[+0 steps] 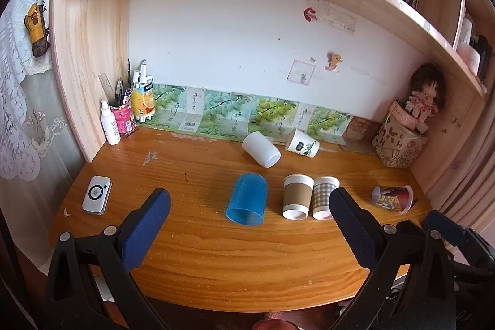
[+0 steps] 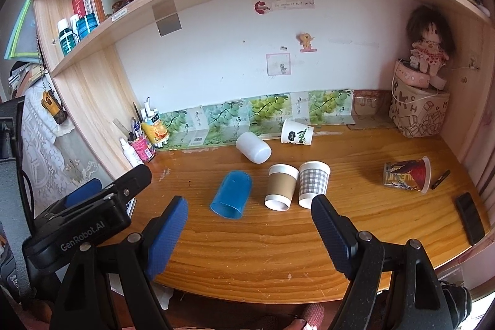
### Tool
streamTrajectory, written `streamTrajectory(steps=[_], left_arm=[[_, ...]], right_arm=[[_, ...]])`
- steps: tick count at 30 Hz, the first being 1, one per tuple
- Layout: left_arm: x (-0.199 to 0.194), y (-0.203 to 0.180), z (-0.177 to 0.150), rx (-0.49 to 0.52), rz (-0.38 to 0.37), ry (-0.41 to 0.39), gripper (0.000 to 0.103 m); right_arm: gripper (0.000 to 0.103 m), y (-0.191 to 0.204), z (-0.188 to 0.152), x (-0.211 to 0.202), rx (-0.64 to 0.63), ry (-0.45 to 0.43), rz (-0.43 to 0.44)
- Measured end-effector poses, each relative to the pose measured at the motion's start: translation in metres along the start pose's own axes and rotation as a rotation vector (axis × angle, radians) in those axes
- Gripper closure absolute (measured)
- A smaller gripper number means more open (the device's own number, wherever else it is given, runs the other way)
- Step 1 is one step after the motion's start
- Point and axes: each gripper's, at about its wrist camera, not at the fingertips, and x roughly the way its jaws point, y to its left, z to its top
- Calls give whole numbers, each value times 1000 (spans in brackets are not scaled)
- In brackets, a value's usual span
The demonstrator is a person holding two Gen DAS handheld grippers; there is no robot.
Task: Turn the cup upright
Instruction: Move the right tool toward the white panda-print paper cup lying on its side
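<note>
Several cups lie on their sides on the wooden desk. A blue plastic cup lies at the middle, mouth toward me. Right of it lie a brown-sleeved paper cup and a checked paper cup. A white plastic cup and a leaf-print paper cup lie near the back wall. A red printed cup lies at the right. My left gripper is open and empty, short of the cups. My right gripper is open and empty too.
A white device lies at the desk's left. A spray bottle and pen holders stand at the back left. A patterned bag with a doll fills the back right corner. A black phone and a pen lie at the right edge.
</note>
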Motion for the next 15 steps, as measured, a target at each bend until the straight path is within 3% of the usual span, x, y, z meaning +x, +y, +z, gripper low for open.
streamTrajectory(steps=[15], left_arm=[[43, -36, 29, -2, 53, 33, 0]], right_arm=[[21, -36, 36, 26, -52, -54, 18]])
